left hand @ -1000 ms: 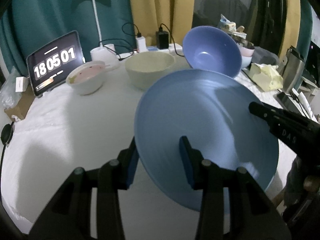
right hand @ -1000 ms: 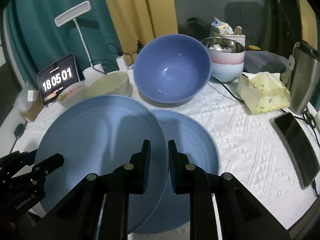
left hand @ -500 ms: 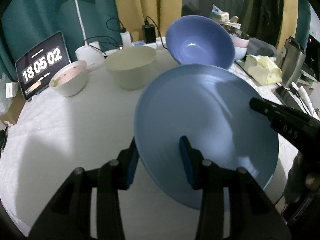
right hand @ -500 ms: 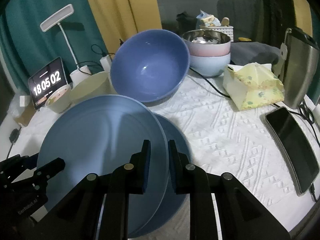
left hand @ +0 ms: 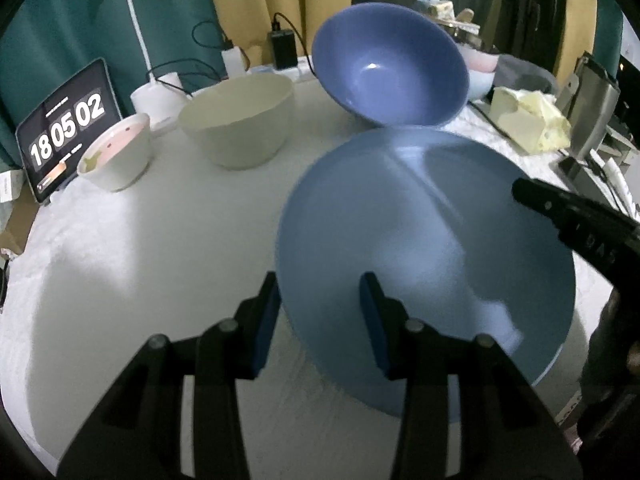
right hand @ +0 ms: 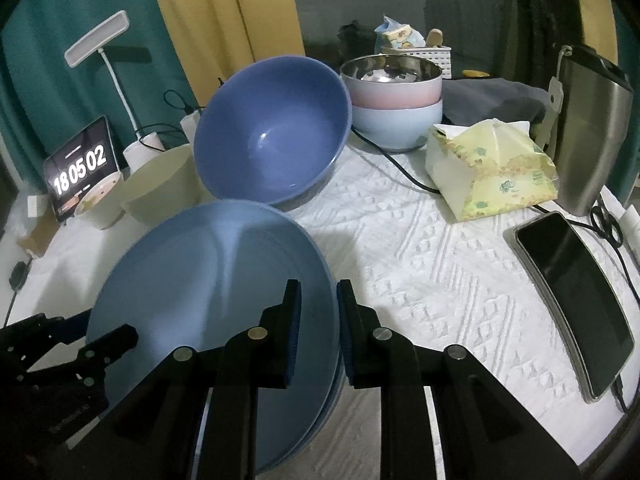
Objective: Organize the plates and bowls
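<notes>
1. Setting: a table (right hand: 420,264) under a white textured cloth, with teal and yellow curtains behind; a clock tablet (left hand: 66,128) and a desk lamp (right hand: 98,40) stand at the far left
2. Far left, not yet sorted: a small white bowl (left hand: 116,156) with a pink inside and a cream bowl (left hand: 240,120) stand singly on the cloth
3. Left gripper (left hand: 320,320): jaws part spread, straddling the near-left rim of the light blue plate (left hand: 420,260); whether the pads actually press the rim cannot be told
4. Centre: the plate sits over a second light blue plate (right hand: 334,396), of which only an edge sliver shows at the right. Judgement: the plate stack is nearly made, release pending
5. Right gripper (right hand: 318,336): jaws narrowly parted astride the plate's right rim; contact appears likely but is not clear
6. Behind: a dark blue bowl (right hand: 276,132) leans tilted, still unstacked
7. Right: a steel-lined pink bowl (right hand: 394,80) is already nested in a pale blue bowl (right hand: 400,124)
8. Obscured: the lower plate's seating, and the underside of the tilted bowl
</notes>
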### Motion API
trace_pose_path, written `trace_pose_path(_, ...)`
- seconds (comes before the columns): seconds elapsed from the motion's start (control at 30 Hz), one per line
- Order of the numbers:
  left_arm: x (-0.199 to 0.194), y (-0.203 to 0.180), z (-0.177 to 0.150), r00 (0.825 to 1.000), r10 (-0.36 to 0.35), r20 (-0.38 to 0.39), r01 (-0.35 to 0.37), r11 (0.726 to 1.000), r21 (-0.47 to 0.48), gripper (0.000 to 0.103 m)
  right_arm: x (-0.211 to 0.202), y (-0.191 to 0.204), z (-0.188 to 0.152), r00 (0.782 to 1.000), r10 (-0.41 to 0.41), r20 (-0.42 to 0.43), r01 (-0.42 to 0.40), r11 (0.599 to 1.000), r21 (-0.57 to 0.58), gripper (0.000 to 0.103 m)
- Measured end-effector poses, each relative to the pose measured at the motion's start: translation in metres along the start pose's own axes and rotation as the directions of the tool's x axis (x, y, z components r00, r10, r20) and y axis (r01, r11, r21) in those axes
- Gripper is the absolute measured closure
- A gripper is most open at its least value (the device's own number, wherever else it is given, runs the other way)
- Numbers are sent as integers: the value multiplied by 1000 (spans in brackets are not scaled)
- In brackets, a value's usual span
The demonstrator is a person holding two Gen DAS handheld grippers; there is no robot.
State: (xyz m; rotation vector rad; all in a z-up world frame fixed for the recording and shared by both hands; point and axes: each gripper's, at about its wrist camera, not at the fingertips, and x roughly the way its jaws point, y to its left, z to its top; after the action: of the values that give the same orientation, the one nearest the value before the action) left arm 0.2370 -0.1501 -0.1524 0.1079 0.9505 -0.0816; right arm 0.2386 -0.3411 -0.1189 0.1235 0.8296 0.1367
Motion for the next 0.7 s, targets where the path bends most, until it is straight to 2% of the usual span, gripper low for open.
trace_pose_path(0.17, -2, 1, 3, 1000, 5, 17, -5, 1000, 3, 57, 4, -7, 1, 1000, -28, -6, 28, 1000, 12, 81)
trace_pose_path(0.23, -1, 3, 5, 1000, 8, 16, -8, 1000, -1, 57, 5, -10, 1, 999, -35, -7, 35, 999, 19, 74)
trace_pose_path(0.5, -2, 17, 4, 1000, 22, 19, -21, 998, -51, 57, 5, -20, 1, 999, -35, -23, 36, 998, 53, 66)
trace_pose_path(0.6, 1, 21, 4, 1000, 14, 14, -13, 997, -70, 57, 8, -19, -1, 999, -28, -36, 30, 998, 57, 66)
trace_pose_path(0.7, 8, 26, 2, 999, -29, -18, 27, 994, -106, 56, 12, -19, -6, 998, -11, -62, 15, 998, 69, 65)
